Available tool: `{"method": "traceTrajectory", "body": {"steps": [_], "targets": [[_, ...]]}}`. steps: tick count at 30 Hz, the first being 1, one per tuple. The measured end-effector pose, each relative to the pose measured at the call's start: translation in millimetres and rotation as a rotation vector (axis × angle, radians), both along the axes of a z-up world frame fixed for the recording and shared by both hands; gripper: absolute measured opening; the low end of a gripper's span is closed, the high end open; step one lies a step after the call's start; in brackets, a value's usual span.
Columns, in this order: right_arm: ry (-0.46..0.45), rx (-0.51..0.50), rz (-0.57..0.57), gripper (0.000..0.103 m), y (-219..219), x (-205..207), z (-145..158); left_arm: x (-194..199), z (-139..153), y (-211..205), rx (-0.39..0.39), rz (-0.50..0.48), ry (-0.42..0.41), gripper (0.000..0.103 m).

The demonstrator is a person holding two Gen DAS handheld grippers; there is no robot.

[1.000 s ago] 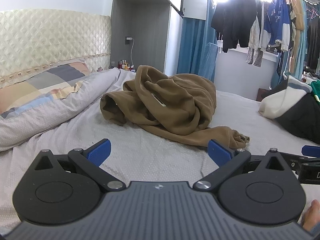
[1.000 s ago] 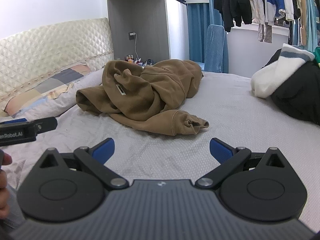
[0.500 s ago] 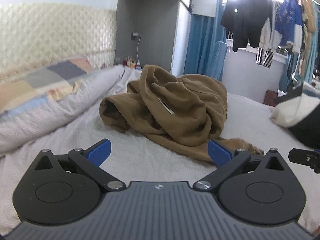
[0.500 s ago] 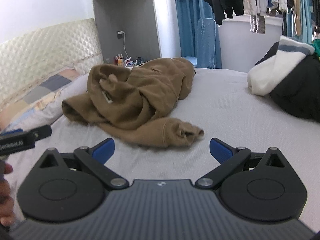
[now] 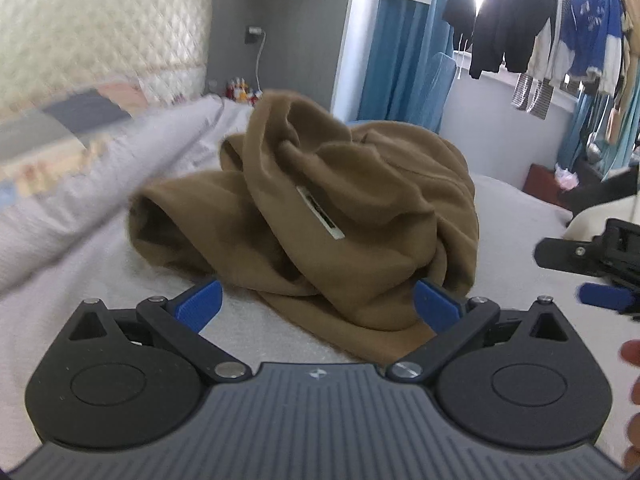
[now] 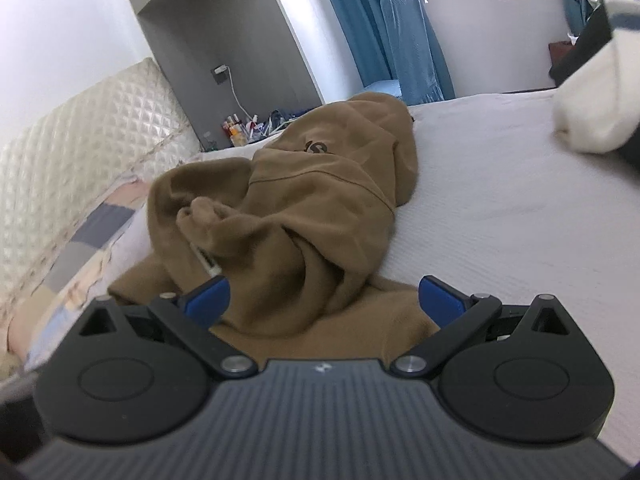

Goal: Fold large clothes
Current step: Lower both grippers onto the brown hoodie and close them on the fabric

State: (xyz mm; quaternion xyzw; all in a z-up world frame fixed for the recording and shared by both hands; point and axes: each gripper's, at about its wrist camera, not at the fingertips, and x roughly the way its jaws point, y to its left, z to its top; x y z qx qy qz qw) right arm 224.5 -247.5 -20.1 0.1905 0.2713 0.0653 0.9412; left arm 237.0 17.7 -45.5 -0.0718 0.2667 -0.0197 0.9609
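Reaching in with both the left gripper (image 5: 316, 304) and right gripper (image 6: 324, 298) spread wide and empty, the right one's jaws just having narrowed slightly, the person should pinch separate edges of the crumpled hoodie (image 5: 344, 216), not bunched folds, to spread it flat on the bed (image 6: 500, 208).

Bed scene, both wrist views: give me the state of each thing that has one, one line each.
Hoodie: crumpled in a heap on the bed, unfolded, not gripped.
Left claw: open, hoodie's near edge between its fingers, pads not pressing.
Right claw: open, just been closing slightly, over hoodie's near edge.
Charger: plugged in.
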Motion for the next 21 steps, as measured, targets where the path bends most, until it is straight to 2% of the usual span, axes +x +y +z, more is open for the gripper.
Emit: {"method": "traceTrajectory", "body": {"steps": [2, 4, 5, 6, 7, 12, 15, 17, 19, 21], "targets": [[-0.011, 0.038, 0.004, 0.095, -1, 16, -14, 15, -18, 6, -0.045, -0.003, -0.001, 0.098], [-0.014, 0.069, 0.005, 0.087, -3, 32, -31, 29, -35, 11, -0.063, -0.014, 0.002, 0.092], [-0.005, 0.065, -0.002, 0.077, -2, 40, -38, 36, -42, 14, -0.078, -0.021, 0.002, 0.091], [0.002, 0.053, -0.009, 0.071, -2, 48, -46, 42, -49, 17, -0.102, -0.035, -0.001, 0.090], [0.006, 0.039, -0.010, 0.069, -1, 54, -53, 46, -53, 19, -0.116, -0.048, -0.011, 0.089], [0.029, 0.008, 0.014, 0.045, -1, 84, -81, 67, -69, 14, -0.122, -0.112, -0.079, 0.076], [0.033, 0.005, 0.035, 0.040, 4, 98, -91, 79, -79, 10, -0.135, -0.149, -0.102, 0.069], [0.023, 0.016, 0.057, 0.030, 6, 104, -98, 89, -86, 8, -0.140, -0.182, -0.083, 0.056], [0.033, 0.046, 0.043, 0.030, 2, 110, -103, 100, -95, 11, -0.150, -0.194, -0.075, 0.054], [0.036, 0.077, 0.033, 0.030, 0, 112, -106, 106, -98, 16, -0.208, -0.188, -0.064, 0.054]]}}
